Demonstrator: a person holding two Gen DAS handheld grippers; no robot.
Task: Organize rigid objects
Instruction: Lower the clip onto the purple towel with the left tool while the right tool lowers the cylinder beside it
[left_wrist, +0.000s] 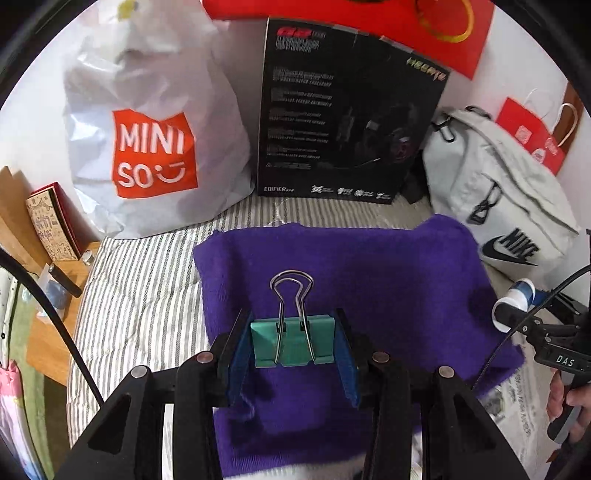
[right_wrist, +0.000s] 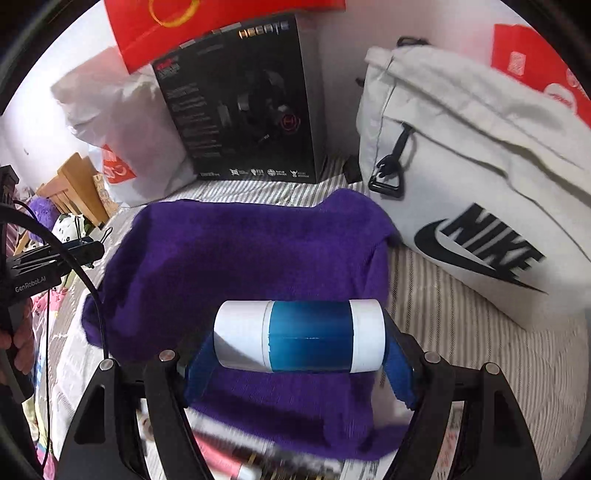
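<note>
the left gripper (left_wrist: 293, 347) is clenched on a green binder clip (left_wrist: 293, 345). the blue pads press on the two short sides of the clip body, so the wire handles (left_wrist: 291, 295) stay free and point forward, away from the camera. i think this grip is chosen because the flat metal sides give the pads a firm seat, and the handles are not squeezed, so the clip does not spring open.

the right gripper (right_wrist: 299, 338) is grasping a small cylinder container (right_wrist: 299, 336) by its two round ends, so it lies across between the fingers. held like this it probably cannot roll out, because the pads block both ends.

both things hang above a purple cloth (left_wrist: 351, 280) that is spread on the striped bed cover (left_wrist: 140, 280). it seems to me the cloth is the place where the rigid objects should go, since both grippers point down toward it, but neither thing touches it yet.

the clip is teal-green with silver wire loops and looks clean and closed. the container is white at both ends, with a shiny blue band around the middle; a thin seam runs along this band. at the back stand a white shopping bag (left_wrist: 147, 122), a black box (left_wrist: 347, 118) and a grey nike bag (right_wrist: 480, 177).
</note>
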